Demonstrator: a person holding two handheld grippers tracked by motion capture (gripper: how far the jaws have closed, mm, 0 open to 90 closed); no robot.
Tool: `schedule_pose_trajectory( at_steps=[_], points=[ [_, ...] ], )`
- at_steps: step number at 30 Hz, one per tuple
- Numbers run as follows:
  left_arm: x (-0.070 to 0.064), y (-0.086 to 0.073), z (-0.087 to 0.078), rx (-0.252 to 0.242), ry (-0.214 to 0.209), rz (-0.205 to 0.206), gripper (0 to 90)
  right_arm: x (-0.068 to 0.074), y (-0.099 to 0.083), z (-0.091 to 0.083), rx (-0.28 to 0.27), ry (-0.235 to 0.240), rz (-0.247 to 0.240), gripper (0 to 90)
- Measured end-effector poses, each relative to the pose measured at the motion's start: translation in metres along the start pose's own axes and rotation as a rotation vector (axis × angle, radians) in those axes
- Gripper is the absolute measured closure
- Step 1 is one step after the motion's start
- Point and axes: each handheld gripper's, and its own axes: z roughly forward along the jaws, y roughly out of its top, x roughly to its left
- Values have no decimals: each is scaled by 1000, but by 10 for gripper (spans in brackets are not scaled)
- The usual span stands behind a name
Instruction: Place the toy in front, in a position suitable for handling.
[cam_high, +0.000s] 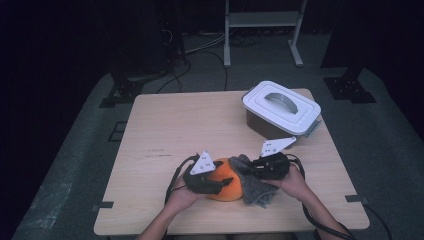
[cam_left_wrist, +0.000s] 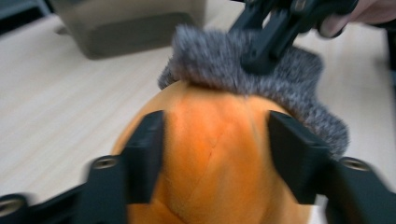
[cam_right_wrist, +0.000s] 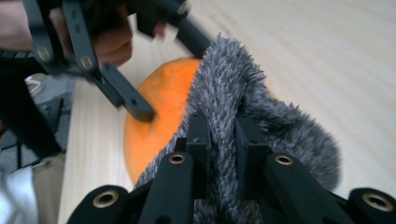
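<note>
High view: the orange plush lay at the counter's near edge, grey furry cover against its right side.
Left gripper view: the left claw straddled the plush, jaws pressing both flanks.
Right gripper view: the right claw was clenched on the cover.

You've got an orange plush ball at the near centre, with grey furry fabric draped over its right side.
</note>
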Motion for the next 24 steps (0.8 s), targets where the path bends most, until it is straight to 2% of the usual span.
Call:
schedule_pose_trajectory(
  at_steps=[3,5,6,7,8,10,12,14,19,21,24],
  points=[
    [4,2,-4,-11,-10,-14,174,8,-6,1,16,17,-22,786],
    [7,1,-3,11,-29,-25,145,13,-9,-2,18,19,-36,785],
    [8,0,-1,25,-26,-26,144,15,-10,-3,17,18,-37,785],
    [9,-3,1,47,-40,-19,158,16,-12,-4,14,18,-38,785],
    [9,-5,1,53,-41,-9,213,16,-13,-5,13,17,-35,785],
    [7,-5,1,60,-42,5,301,14,-14,-7,11,14,-34,784],
    [7,-6,-1,60,-56,14,342,11,-17,-10,13,21,-22,784],
    [8,-10,-2,53,-76,1,350,8,-21,-14,22,12,-16,783],
    [8,-13,-7,60,-84,8,350,-1,-36,-21,50,-29,35,781],
    [7,-13,-9,65,-88,18,350,-1,-34,-22,46,-26,37,780],
    [8,-14,-10,65,-97,15,349,3,-21,-23,19,-27,19,781]
  ],
)
